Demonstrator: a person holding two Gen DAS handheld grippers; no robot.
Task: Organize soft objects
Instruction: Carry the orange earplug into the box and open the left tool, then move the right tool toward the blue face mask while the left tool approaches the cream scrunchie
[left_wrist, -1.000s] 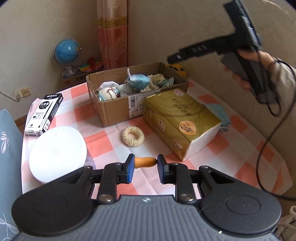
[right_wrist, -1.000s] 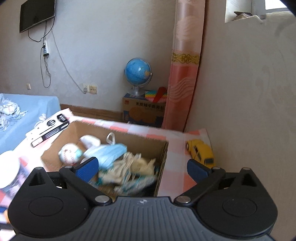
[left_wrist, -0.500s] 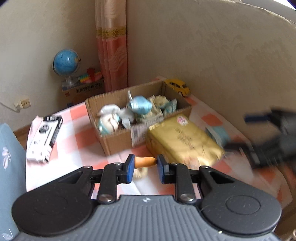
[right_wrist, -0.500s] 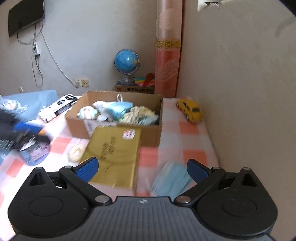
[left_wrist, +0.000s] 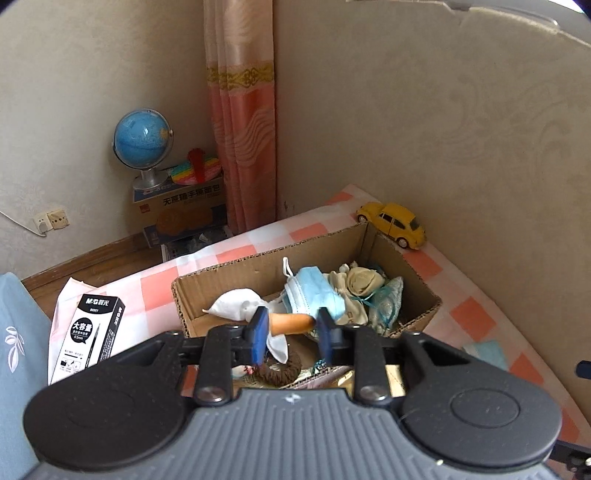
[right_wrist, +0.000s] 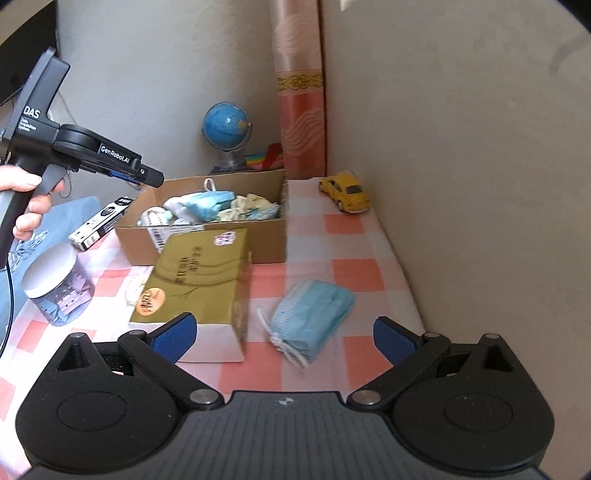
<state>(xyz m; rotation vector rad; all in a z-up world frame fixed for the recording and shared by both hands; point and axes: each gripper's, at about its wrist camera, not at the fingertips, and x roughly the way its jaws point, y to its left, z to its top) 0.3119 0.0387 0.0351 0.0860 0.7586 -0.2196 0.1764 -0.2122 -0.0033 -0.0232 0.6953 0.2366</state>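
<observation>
The left tongs (left_wrist: 291, 326) are being held over the near edge of the cardboard box (left_wrist: 406, 262), their jaws opening with an orange soft piece (left_wrist: 291, 322) between the pads. The right tongs (right_wrist: 284, 334) are being kept spread wide above the checked worktop (right_wrist: 354, 254), just before a blue face mask (right_wrist: 314, 314) lying beside the gold tissue pack (right_wrist: 195, 280).

The black pen box (left_wrist: 91, 334) reads "M&G"; the left gripper (right_wrist: 146, 176) body reads "DAS" and "GenRobot.AI".
</observation>
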